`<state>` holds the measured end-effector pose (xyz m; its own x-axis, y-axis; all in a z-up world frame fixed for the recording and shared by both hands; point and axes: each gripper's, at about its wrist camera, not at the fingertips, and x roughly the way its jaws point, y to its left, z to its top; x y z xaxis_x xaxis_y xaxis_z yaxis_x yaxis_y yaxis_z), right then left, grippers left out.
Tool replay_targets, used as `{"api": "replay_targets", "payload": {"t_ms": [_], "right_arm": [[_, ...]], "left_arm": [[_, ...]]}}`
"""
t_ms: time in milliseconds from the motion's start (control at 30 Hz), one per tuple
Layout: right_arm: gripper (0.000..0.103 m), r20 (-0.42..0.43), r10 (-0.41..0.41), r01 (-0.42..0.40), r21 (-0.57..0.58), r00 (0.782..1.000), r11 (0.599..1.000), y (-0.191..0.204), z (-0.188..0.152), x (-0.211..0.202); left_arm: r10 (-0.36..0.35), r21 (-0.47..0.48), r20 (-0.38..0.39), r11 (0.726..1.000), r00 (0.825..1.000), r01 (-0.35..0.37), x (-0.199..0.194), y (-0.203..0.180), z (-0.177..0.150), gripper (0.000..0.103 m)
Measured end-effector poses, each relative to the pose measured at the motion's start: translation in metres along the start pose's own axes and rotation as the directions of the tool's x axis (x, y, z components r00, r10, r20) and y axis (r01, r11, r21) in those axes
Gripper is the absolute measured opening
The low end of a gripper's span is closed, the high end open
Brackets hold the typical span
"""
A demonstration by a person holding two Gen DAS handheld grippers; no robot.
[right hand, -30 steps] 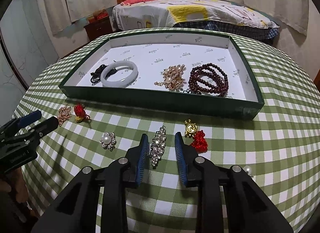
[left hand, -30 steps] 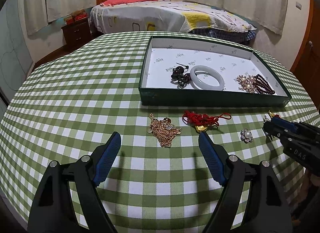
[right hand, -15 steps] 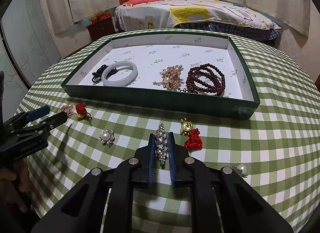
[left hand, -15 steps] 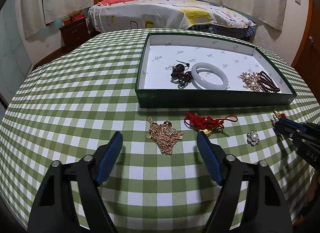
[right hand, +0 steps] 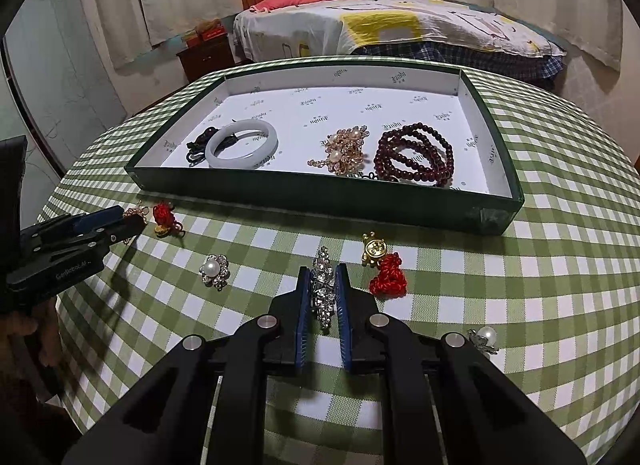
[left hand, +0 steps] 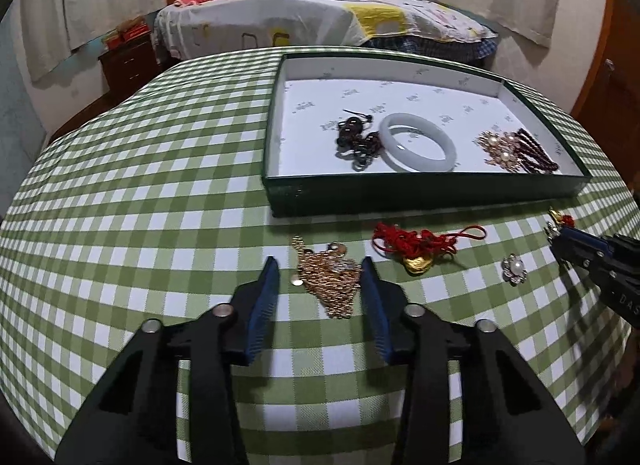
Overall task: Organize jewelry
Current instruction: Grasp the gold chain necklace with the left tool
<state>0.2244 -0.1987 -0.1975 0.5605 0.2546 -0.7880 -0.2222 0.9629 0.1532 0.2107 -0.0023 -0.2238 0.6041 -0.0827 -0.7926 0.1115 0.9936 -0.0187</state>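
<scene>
The right gripper [right hand: 323, 285] has its 2 blue pads closed against the sides of a long rhinestone brooch [right hand: 323, 289], which lies lengthwise between them over the checked tablecloth [right hand: 520, 305]. Whether the brooch is lifted clear of the cloth I cannot tell. Just right of it lies a gold charm with a red knot [right hand: 382, 269]; to its left sits a pearl flower brooch [right hand: 215, 271], and a small pearl piece [right hand: 485, 339] peeks out beside the gripper's right arm.

The left gripper [left hand: 320, 277] is partly open, its pads standing on either side of a heap of gold chain [left hand: 330, 279] on the cloth. The right pad is touching or nearly touching the chain's edge, the left pad stands apart from it; nothing is gripped. Right of the chain lies a red cord with a gold pendant [left hand: 416, 247].

Beyond these things sits the green tray [right hand: 320, 195] with white lining. In it, left to right in the right wrist view: a dark bead string [right hand: 198, 145] tucked against a pale jade bangle [right hand: 242, 145], a gold and pearl cluster [right hand: 344, 149], and a coiled string of dark red beads [right hand: 414, 155].

A bed [right hand: 400, 25] with a patterned cover stands behind the table.
</scene>
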Motion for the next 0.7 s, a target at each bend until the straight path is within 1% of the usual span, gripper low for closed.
{"api": "replay_targets", "payload": {"t_ms": [33, 133, 567, 700], "right_arm": [[0.013, 0.0, 0.0, 0.0, 0.0, 1.0, 1.0, 0.0001, 0.0, 0.0], [0.013, 0.001, 0.002, -0.002, 0.002, 1.0, 1.0, -0.0001, 0.0001, 0.0002], [0.013, 0.012, 0.002, -0.002, 0.01, 1.0, 1.0, -0.0019, 0.0003, -0.0026], [0.013, 0.014, 0.001, -0.001, 0.006, 1.0, 1.0, -0.0015, 0.0004, -0.0036]], "left_arm": [[-0.004, 0.009, 0.0, 1.0, 1.0, 0.004, 0.0, -0.0025, 0.0003, 0.026], [-0.025, 0.031, -0.002, 0.999, 1.0, 0.025, -0.0002, -0.0072, 0.0, 0.016], [-0.076, -0.034, 0.006, 0.997, 0.997, 0.076, -0.0022, 0.0004, -0.0018, 0.012], [-0.066, -0.033, 0.008, 0.997, 0.998, 0.066, -0.0053, 0.001, -0.005, 0.011]]}}
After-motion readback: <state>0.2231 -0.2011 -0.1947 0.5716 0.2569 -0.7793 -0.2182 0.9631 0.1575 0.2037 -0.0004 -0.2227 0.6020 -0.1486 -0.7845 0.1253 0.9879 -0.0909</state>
